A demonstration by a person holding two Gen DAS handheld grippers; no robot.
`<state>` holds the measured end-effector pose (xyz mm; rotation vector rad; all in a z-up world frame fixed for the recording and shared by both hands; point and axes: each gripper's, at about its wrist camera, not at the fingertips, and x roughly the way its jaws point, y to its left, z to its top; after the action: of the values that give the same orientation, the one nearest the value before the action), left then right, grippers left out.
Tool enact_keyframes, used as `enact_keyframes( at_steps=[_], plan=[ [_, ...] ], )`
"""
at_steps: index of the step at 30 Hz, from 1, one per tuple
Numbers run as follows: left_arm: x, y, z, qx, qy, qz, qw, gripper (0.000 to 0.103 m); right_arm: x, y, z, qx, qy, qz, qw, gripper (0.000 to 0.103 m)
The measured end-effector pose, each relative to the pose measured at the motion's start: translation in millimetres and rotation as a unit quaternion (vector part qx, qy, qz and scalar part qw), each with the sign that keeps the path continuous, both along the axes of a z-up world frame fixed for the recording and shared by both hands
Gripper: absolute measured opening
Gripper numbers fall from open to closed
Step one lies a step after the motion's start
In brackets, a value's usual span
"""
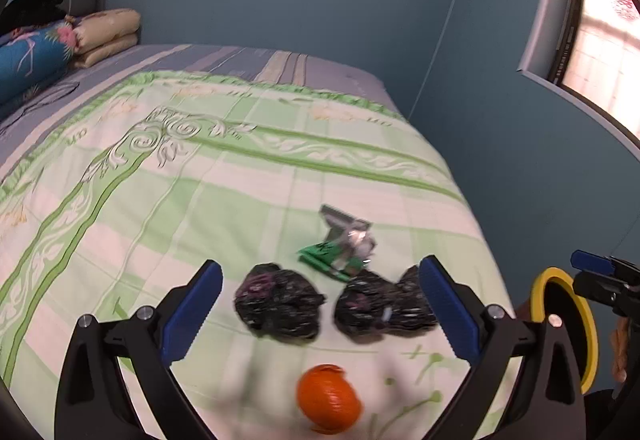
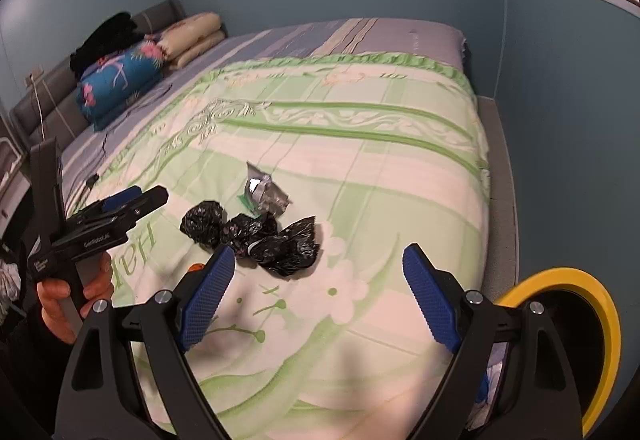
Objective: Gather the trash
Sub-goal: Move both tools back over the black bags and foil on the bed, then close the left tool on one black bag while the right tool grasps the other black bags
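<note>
Evidently poised to start, both grippers, left (image 1: 320,314) and right (image 2: 318,298), hover wide open and empty over the bed's (image 2: 360,144) near end, where bags (image 1: 280,300), wrapper (image 1: 340,244) and peel (image 1: 329,402) lie beside the yellow-rimmed bin (image 2: 576,320).

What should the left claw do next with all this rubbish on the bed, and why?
Probably lower the open left gripper onto the nearest black crumpled bag and close. It already lies between the spread fingers, nothing is held yet, and the yellow-rimmed bin waits at the right.
</note>
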<state>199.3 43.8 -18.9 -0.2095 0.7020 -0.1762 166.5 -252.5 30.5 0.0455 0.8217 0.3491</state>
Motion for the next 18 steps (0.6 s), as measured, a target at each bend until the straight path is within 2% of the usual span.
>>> enact_keyframes(
  at_steps=[9, 18],
  plan=[
    [26.1, 26.5, -45.6, -0.012, 0.043, 0.031, 0.9985, 0.095, 18.4, 49.2, -35.1, -0.036, 0.011, 0.051, 0.998, 0.082],
    [48.3, 38.0, -82.4, -0.029, 0.082, 0.040, 0.9954, 0.095, 33.1, 87.5, -72.2, -0.076, 0.025, 0.103, 0.991, 0.082]
  ],
)
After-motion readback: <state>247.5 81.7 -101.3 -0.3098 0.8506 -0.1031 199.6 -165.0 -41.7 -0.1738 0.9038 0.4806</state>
